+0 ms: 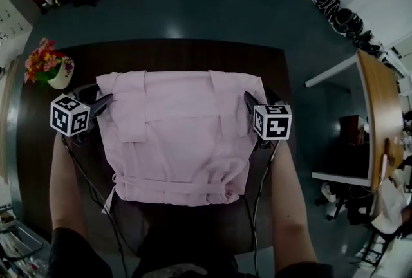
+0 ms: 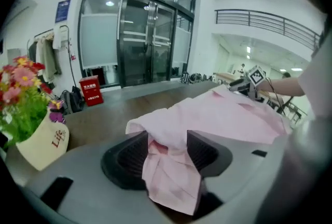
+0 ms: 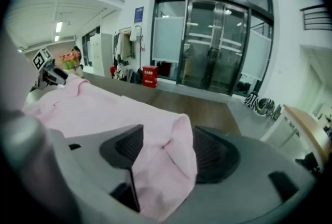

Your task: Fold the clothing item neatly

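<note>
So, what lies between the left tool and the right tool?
The pink garment, spread on the table, spans the whole stretch; the head view shows it.

Garment (image 1: 183, 135) lies mid tabletop (image 1: 193, 55); left gripper (image 1: 103, 104) at its left edge, right gripper (image 1: 249, 101) at right edge, cloth btwn jaws; flowerpot (image 1: 60, 77) far left, prob. on tabletop.

The left gripper (image 1: 105, 101) and right gripper (image 1: 248, 100) are pointing inward toward each other, both holding their jaws apart.
</note>
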The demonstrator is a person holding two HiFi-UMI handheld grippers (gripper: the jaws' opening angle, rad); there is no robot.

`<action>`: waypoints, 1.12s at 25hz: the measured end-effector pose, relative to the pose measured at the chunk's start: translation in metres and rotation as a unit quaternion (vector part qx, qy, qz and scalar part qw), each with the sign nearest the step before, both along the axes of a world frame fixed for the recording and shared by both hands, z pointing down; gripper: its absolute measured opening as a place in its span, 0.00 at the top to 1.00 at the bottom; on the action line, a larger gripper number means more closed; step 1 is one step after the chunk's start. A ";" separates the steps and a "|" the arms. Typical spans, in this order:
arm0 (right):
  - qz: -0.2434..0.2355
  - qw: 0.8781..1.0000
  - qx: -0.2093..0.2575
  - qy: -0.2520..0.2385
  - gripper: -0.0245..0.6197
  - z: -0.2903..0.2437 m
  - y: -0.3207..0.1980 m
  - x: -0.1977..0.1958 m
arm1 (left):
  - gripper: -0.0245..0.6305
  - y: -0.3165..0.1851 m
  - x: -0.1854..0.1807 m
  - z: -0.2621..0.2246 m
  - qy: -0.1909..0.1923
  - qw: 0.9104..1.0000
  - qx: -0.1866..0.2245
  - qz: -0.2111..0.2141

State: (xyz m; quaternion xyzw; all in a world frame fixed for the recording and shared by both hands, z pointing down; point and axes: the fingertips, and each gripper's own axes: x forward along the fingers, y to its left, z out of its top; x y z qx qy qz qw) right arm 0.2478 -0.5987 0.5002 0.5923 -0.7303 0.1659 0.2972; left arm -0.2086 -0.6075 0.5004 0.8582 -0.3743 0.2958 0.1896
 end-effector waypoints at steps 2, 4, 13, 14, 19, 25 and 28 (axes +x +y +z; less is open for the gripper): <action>0.031 0.998 0.045 -0.015 0.52 -0.019 0.018 0.001 | 0.63 0.015 0.002 -0.013 0.048 0.998 0.019 -0.034; 0.046 0.995 0.085 -0.014 0.52 -0.037 0.040 -0.007 | 0.63 0.035 0.008 -0.030 0.082 0.994 0.045 -0.056; 0.106 0.973 0.192 -0.079 0.66 -0.128 0.184 -0.065 | 0.63 0.176 0.056 -0.107 0.122 0.981 0.148 -0.019; 0.113 0.969 0.203 -0.088 0.68 -0.137 0.204 -0.071 | 0.63 0.199 0.065 -0.111 0.125 0.981 0.148 0.009; 0.148 0.951 0.239 -0.129 0.92 -0.164 0.306 -0.096 | 0.69 0.292 0.085 -0.138 0.161 0.970 0.172 0.062; 0.097 0.956 0.232 -0.151 0.97 -0.166 0.383 -0.136 | 0.93 0.363 0.083 -0.157 0.184 0.961 0.202 0.029; 0.061 0.955 0.239 -0.163 0.97 -0.170 0.413 -0.154 | 0.95 0.406 0.088 -0.161 0.195 0.959 0.203 0.012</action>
